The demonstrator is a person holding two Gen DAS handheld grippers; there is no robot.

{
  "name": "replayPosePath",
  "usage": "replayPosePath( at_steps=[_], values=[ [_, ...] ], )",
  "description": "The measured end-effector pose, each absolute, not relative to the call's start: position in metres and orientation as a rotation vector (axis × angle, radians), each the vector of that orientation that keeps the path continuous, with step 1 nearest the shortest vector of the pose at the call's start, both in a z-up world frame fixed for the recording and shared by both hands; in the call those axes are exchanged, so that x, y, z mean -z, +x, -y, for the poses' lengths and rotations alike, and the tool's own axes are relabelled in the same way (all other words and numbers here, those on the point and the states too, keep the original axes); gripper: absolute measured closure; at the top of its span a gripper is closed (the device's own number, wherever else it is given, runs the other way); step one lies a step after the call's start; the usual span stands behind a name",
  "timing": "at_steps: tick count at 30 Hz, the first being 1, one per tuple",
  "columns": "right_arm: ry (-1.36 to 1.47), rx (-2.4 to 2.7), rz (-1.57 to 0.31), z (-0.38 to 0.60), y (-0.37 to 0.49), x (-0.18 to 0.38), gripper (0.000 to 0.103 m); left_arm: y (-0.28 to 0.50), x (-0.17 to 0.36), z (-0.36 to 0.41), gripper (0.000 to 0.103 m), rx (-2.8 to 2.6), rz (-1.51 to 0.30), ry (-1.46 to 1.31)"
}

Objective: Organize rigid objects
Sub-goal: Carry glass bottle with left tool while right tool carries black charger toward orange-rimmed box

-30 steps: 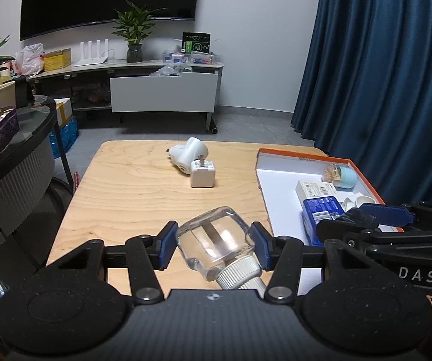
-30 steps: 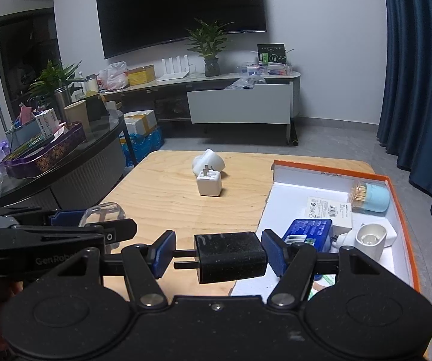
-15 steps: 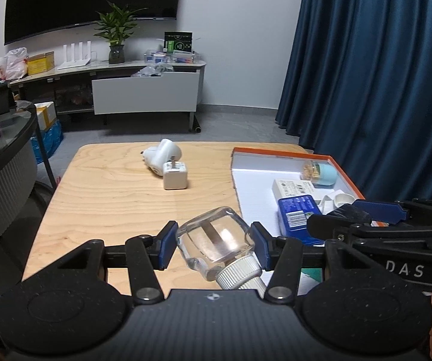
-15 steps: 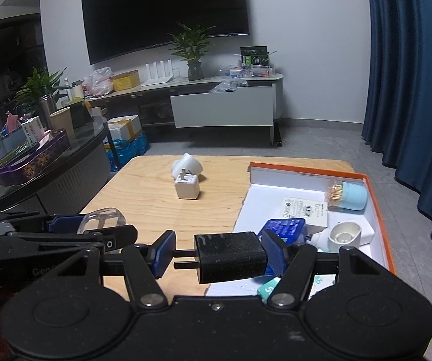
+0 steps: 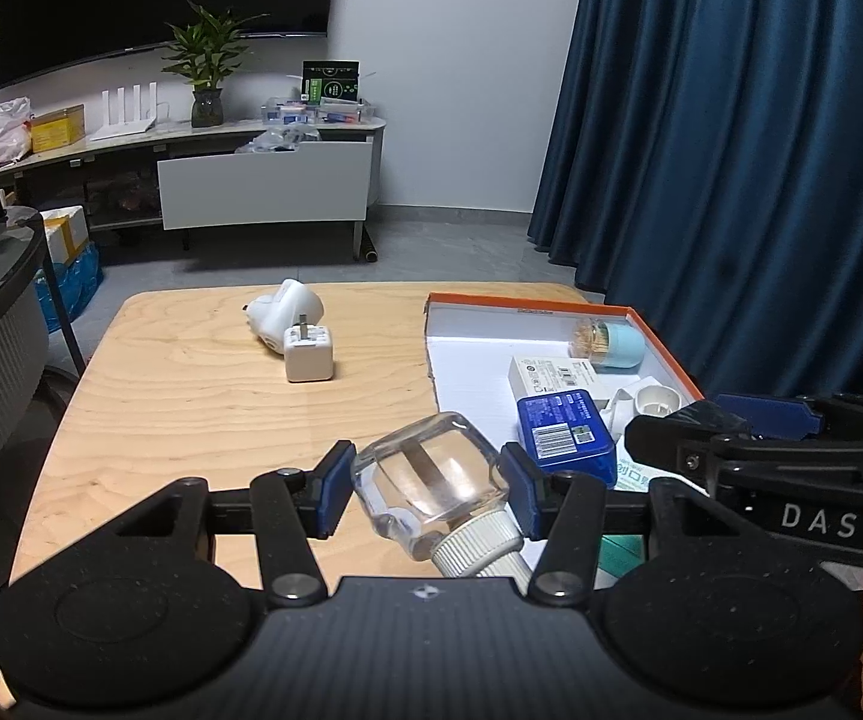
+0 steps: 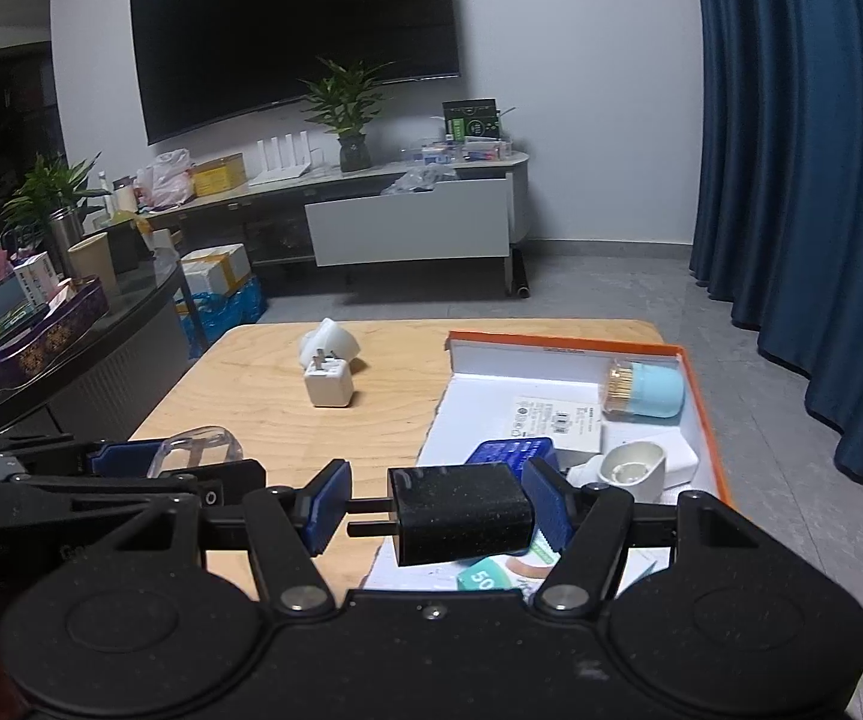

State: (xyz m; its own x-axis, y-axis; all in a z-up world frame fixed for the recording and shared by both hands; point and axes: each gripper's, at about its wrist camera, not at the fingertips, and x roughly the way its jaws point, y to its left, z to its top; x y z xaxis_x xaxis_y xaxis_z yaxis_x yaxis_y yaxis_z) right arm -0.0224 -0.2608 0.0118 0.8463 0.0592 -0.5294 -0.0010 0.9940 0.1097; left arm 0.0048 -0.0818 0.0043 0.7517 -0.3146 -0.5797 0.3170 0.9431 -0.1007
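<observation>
left tongs [image 5: 425, 489]: clamped on clear bottle [image 5: 431, 480], white cap toward camera, long axis tilted | right tongs [image 6: 434, 510]: clamped on black charger [image 6: 461, 513], prongs pointing left

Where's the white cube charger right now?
The white cube charger sits on the wooden table, prongs up, left of the orange-rimmed tray and touching a white plug behind it, in both views.
</observation>
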Motion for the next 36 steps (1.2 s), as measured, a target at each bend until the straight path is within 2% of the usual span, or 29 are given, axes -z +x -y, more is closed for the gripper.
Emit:
replayPosePath(
  at_steps=[36],
  values=[
    [0.175, 0.109, -0.538, 0.320, -0.033, -0.014, 0.027, 0.006, -0.005, 0.144, 0.050, 0.482, -0.642, 0.045]
  ],
)
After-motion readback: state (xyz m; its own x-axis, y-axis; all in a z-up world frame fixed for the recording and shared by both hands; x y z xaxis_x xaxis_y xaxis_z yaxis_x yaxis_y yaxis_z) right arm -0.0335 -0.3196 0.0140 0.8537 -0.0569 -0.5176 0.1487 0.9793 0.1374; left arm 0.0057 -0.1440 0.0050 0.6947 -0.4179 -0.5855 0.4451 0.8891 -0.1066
